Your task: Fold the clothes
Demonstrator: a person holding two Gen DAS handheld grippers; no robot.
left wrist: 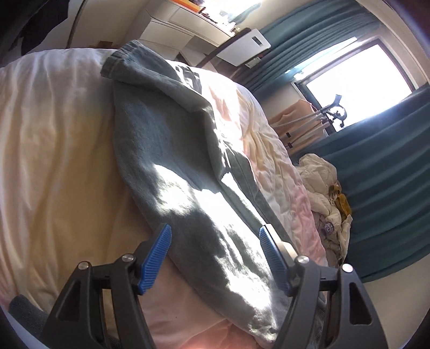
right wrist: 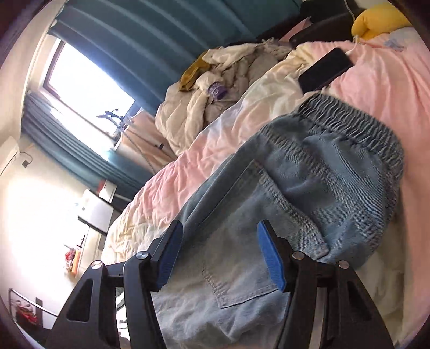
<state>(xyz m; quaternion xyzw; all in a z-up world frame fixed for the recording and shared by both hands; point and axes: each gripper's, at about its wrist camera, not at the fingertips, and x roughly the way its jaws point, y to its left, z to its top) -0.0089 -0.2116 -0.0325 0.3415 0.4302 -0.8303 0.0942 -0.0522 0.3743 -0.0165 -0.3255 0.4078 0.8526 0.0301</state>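
Note:
Light blue jeans (left wrist: 166, 150) lie on a bed with a pink and cream cover (left wrist: 53, 150). In the left wrist view their legs stretch away to the hem at the far end, with sun patches on the near part. My left gripper (left wrist: 215, 236) hovers open over the near part of the legs, nothing between its blue pads. The right wrist view has the jeans (right wrist: 322, 182) folded over at the elastic waistband, a back pocket showing below. Just above the seat and pocket area my right gripper (right wrist: 219, 233) is open and holds nothing.
A dark phone (right wrist: 325, 69) lies on the cover beyond the waistband. A heap of cream bedding (right wrist: 220, 88) lies at the bed's far side, with a yellow cushion (right wrist: 379, 18) near it. Teal curtains (left wrist: 389, 174), a bright window (left wrist: 360, 75) and white cabinets (left wrist: 182, 29) surround the bed.

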